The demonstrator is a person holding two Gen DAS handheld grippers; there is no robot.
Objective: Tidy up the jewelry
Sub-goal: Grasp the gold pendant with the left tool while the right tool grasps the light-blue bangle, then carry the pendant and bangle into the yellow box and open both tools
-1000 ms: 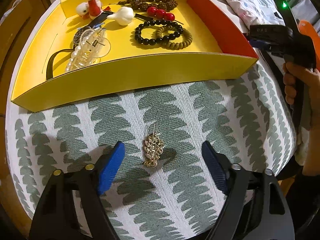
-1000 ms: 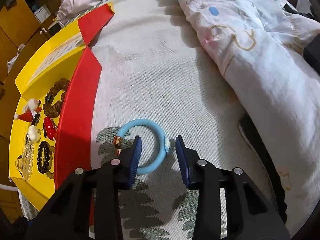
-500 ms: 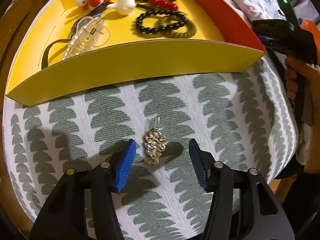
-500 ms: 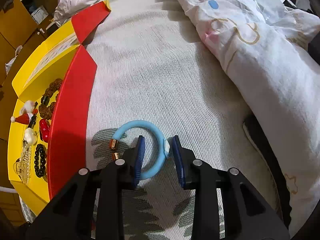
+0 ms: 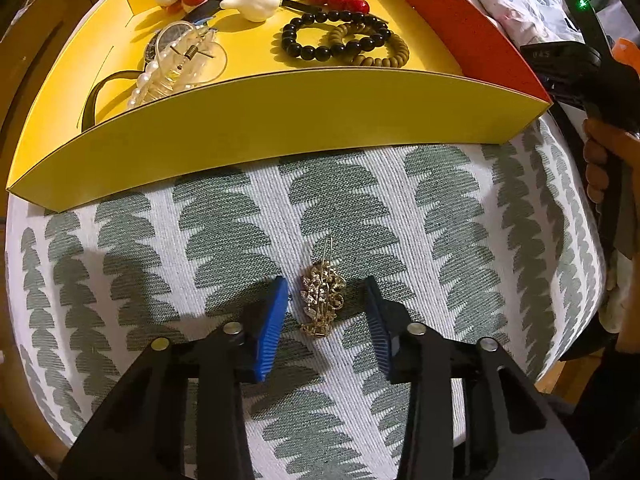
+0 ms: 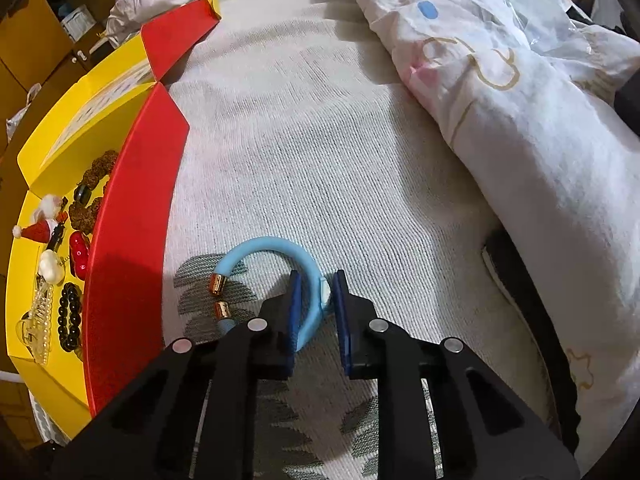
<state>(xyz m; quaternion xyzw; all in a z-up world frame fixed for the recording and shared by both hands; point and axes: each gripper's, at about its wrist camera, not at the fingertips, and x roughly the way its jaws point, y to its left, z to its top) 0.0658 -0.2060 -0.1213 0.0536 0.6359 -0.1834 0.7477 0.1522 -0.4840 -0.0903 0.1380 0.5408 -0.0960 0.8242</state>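
The gold brooch [image 5: 322, 304] lies on the patterned cloth [image 5: 440, 208] at 6 o'clock from the yellow tray [image 5: 280, 120]. It is framed, untouched, by the closing left gripper [image 5: 326, 312]. It seems light, stiff and spiky, best pinched at its sides. The blue bangle [image 6: 280, 276], probably smooth, is being clamped on its rim by the closing right gripper [image 6: 316, 308].

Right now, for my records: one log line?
left gripper closing around gold brooch | right gripper closing on blue bangle
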